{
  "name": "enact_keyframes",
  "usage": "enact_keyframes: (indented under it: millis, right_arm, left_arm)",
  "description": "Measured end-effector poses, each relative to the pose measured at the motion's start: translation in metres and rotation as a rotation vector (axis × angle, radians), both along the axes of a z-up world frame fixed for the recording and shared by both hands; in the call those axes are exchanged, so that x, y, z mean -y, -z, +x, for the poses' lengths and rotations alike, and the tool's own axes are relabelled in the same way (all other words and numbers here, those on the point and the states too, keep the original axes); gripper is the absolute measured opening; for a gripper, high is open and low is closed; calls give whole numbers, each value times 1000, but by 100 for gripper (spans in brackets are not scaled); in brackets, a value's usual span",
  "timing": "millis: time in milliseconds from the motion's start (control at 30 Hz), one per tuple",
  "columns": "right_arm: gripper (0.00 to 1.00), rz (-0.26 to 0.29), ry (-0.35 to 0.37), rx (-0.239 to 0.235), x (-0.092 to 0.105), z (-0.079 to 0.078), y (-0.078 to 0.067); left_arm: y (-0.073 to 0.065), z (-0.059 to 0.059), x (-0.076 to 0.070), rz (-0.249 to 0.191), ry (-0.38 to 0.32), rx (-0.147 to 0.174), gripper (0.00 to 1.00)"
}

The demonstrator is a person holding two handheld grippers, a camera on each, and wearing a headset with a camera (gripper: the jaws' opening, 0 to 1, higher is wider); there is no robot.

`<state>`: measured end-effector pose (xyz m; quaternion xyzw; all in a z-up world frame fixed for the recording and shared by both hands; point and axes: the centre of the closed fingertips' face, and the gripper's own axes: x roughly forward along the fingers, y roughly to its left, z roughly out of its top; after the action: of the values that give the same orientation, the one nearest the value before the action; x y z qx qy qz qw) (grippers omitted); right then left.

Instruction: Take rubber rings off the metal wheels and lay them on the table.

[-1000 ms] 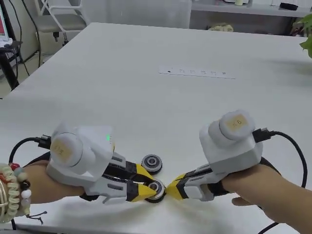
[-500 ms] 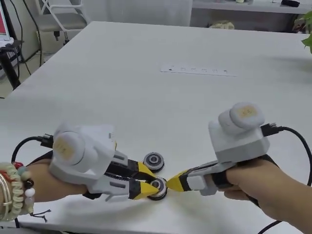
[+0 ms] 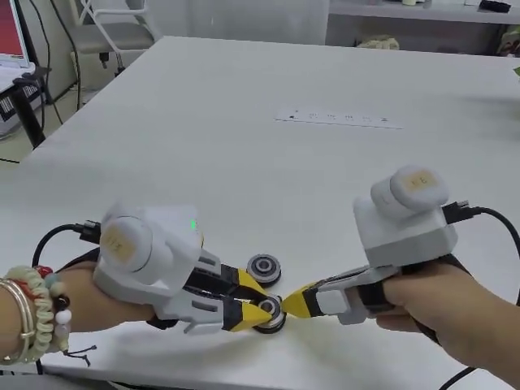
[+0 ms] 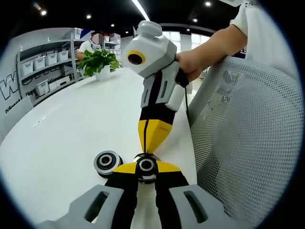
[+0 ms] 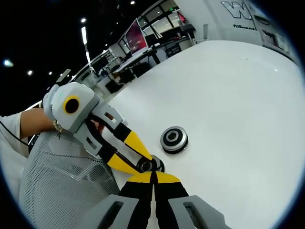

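Clamps the left gripper (image 4: 146,168) on a metal wheel (image 4: 146,164), one yellow jaw at each side, at the near edge of the white table (image 3: 244,162). Holds the right gripper (image 5: 153,176) with jaws together, tips against that wheel's right rim. Shows a second wheel (image 5: 174,138) lying flat just beyond, a dark rubber ring (image 5: 163,140) around it, touching neither gripper.

A large letter W stands on the grey wall (image 4: 12,95), at the left edge of the left gripper view; the small line beneath is unreadable.
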<state>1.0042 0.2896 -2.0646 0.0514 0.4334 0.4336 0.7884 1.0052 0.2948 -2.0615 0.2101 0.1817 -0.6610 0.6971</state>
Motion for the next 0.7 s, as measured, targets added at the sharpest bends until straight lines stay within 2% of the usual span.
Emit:
enact_keyframes:
  millis: [400,700]
  right_arm:
    - [0,-4,-20,16,-2,-2,-2]
    - [0,17,-18,8,-4,-1,-3]
  left_arm:
    - [0,0,0,-3,1,-5,7]
    - [0,0,0,-4,1,-5,7]
